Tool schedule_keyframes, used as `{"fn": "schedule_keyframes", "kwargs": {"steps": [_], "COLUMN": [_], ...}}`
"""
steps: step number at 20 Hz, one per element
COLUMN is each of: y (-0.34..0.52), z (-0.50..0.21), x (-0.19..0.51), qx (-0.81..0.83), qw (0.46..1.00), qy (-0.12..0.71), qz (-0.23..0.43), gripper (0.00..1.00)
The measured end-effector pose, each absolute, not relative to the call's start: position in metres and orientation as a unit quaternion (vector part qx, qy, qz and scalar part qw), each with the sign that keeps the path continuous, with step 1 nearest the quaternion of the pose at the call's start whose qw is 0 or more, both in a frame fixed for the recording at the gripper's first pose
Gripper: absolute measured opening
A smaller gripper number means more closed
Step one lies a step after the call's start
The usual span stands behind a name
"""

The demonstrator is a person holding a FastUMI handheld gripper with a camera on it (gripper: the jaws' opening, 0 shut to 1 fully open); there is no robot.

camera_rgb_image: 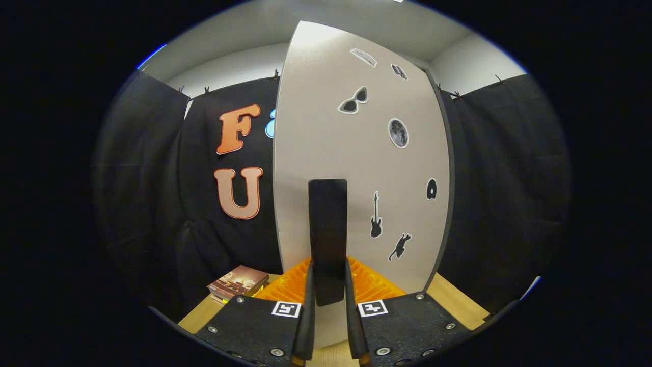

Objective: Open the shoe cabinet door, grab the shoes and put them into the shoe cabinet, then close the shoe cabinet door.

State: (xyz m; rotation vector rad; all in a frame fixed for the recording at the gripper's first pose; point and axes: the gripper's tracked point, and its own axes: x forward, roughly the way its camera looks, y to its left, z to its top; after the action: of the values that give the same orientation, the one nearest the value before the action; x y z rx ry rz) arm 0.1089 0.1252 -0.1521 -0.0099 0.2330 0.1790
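Black cloth wall (pixel 142 204) is hung at the left, clipped along its top edge; a pale wall and ceiling (pixel 244 61) are seen above it. A wooden surface (pixel 196 316) is visible low at the left, just beyond the left finger. A small stack of books (pixel 238 283) is set on that surface, close against the cloth and just left of the cabinet door.

The shoe cabinet door (pixel 326 142) is found at centre, directly ahead of the fingers. It is a pale grey panel with a dark edge on its right side. Several stickers are fixed to it: sunglasses (pixel 353 101), a moon (pixel 398 133), a guitar (pixel 376 215) and a cat (pixel 400 247), all on the right half of the panel. A black upright handle (pixel 328 234) is mounted on the door's lower middle.

The jaws of the gripper (pixel 328 326) are nearly closed, and the handle's lower end is held between the 2 fingers, each pressed against 1 side of it. Orange ribbed parts (pixel 374 285) of the gripper are seen just behind the handle.

More wooden surface (pixel 453 300) is seen at the right of the door, with black cloth (pixel 509 193) hung beyond it. No shoes can be made out.
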Motion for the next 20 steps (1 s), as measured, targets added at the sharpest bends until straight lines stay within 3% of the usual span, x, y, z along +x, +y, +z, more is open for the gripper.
{"fn": "schedule_keyframes", "kwargs": {"steps": [10, 20], "y": [0.063, -0.039], "z": [-0.145, -0.139], "x": [0.068, 0.028], "qx": [0.012, 0.013], "qw": [0.988, 0.993], "qy": [0.123, 0.12], "qz": [0.09, -0.009], "gripper": [0.21, 0.11]}}
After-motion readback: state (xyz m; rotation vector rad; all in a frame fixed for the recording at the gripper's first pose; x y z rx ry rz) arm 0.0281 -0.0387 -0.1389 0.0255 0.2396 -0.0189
